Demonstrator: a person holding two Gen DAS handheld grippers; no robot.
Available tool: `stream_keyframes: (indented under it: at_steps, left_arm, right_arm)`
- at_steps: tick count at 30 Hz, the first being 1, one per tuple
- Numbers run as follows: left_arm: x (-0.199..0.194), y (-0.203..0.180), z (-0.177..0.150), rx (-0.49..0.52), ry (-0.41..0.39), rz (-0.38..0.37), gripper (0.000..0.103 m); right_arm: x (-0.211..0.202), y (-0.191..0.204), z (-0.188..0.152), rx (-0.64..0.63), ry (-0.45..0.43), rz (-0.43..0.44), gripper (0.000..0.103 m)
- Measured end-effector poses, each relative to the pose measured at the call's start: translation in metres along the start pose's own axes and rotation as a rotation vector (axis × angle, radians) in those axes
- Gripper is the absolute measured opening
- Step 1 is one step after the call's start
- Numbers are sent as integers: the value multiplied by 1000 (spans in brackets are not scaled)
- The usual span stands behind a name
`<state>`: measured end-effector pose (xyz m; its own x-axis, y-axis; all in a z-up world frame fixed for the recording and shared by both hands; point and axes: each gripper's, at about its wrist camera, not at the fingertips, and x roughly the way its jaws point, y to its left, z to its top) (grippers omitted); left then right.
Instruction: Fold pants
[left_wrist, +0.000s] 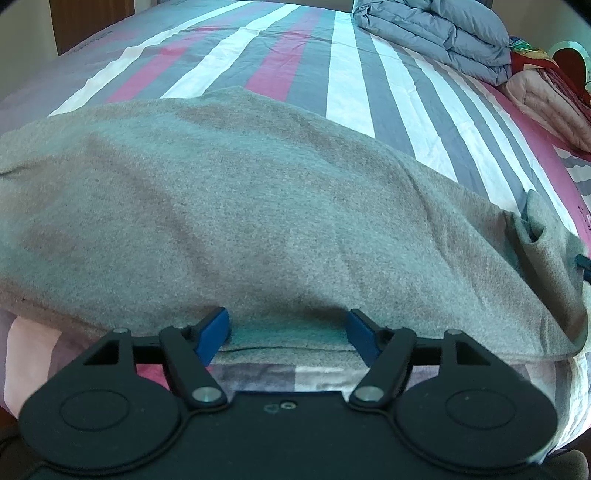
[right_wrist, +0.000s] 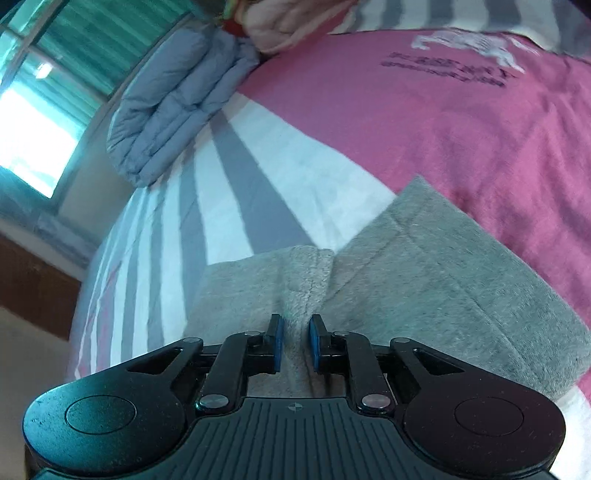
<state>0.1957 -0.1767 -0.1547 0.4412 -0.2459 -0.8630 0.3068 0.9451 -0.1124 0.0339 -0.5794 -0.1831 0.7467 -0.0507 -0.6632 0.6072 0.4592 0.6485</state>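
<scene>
Grey fleece pants (left_wrist: 258, 203) lie spread across the striped bed sheet (left_wrist: 351, 74). In the left wrist view my left gripper (left_wrist: 288, 317) is open at the pants' near edge, its blue pads wide apart with the cloth edge lying between them, untouched. In the right wrist view the pants (right_wrist: 424, 277) show an end with the pale fleecy inside turned up. My right gripper (right_wrist: 295, 321) has its jaws close together, and a raised ridge of that cloth fills the narrow gap between the pads.
A folded grey quilt (left_wrist: 436, 33) (right_wrist: 173, 103) and a pink blanket (left_wrist: 546, 103) (right_wrist: 280, 22) sit at the far side of the bed. A window (right_wrist: 33, 129) is beyond the bed's left edge. The bed's near edge runs just below the left gripper.
</scene>
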Motion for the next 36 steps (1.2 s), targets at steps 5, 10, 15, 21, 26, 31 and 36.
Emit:
stream_keyframes:
  at_steps: [5,10,15,21,26,31,36]
  left_arm:
    - [-1,0,0,2,-1,-1,63]
    - [-1,2,0,-8,-2,-9,63]
    - [-2,0,-3,5,-10,0,63]
    - [-2,0,0,6,-2,0,63]
    - [-3,-1,-2,7,-8,7,63]
    - [-3,0,-1,5,-4,-1,63]
    - [-2,-1,-1,9,-5,7,63]
  right_arm:
    - [-29,27,1,-72,-94,61,5]
    - [-95,73,10,-218,-328,107,4]
    - [-102,25,-20,-229,-306,-95,4]
    - [-74,-42,-52,-95,-145,-240,4]
    - [-80,-59,-39,59,-130,-114,18]
    - [-78,-69,-29,108,-125,-108,46]
    - [-85,-83,-32,207,-186,-145,46]
